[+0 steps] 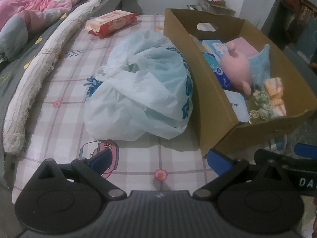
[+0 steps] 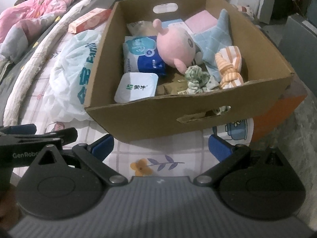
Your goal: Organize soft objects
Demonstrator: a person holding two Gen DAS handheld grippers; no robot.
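I am logging a cardboard box sitting on the checked sheet, holding a pink plush, blue star cushion, orange striped cloth and tissue packs. A crumpled plastic bag is lying just left of the box. Left gripper and right gripper are hovering wide, empty.

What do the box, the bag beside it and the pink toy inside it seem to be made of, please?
Box: brown corrugated cardboard, matte, with punched handle slots and rough cut edges.
Bag: thin plastic film, pale and translucent, crumpled, with printed blue lettering.
Pink toy: likely plush fabric over soft stuffing; its surface looks fuzzy, rounded and free of shine.
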